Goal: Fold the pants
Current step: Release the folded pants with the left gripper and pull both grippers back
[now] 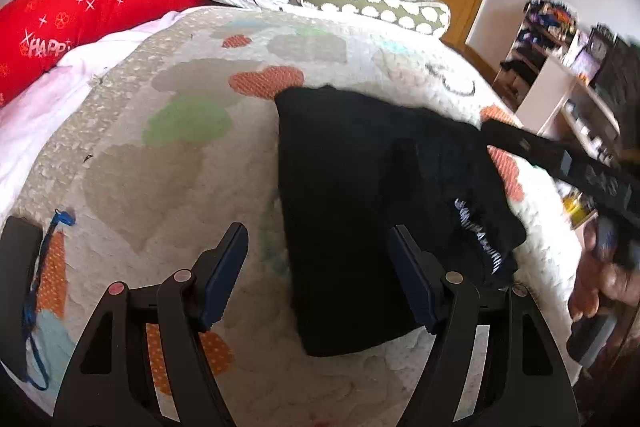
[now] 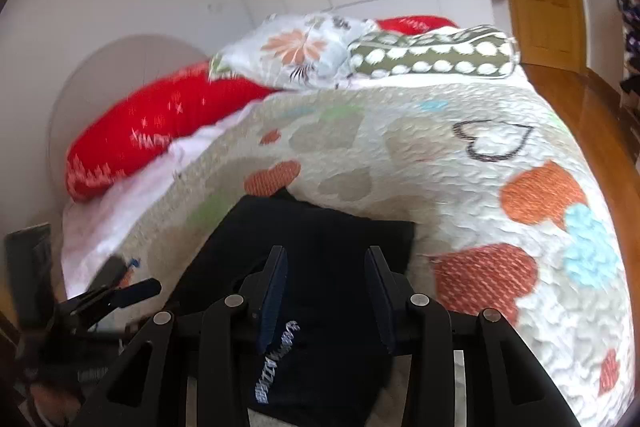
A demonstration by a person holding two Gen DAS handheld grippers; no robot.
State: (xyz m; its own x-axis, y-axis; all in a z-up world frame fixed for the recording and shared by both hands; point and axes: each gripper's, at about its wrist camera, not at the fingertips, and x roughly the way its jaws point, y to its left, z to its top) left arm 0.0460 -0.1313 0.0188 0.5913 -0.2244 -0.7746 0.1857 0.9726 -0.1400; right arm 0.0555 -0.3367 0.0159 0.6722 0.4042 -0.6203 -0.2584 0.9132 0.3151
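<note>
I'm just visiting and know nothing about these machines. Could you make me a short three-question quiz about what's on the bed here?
1. True or false: the black pants lie folded on the heart-patterned quilt.
2. Are the left tongs gripping anything? A) the pants B) a pillow C) nothing
3. Fill in: the long pillow by the headboard is coloured ____.

Key:
1. True; they form a compact bundle with white lettering showing.
2. C; they are open, as are the right tongs hovering over the pants.
3. Red.
</note>
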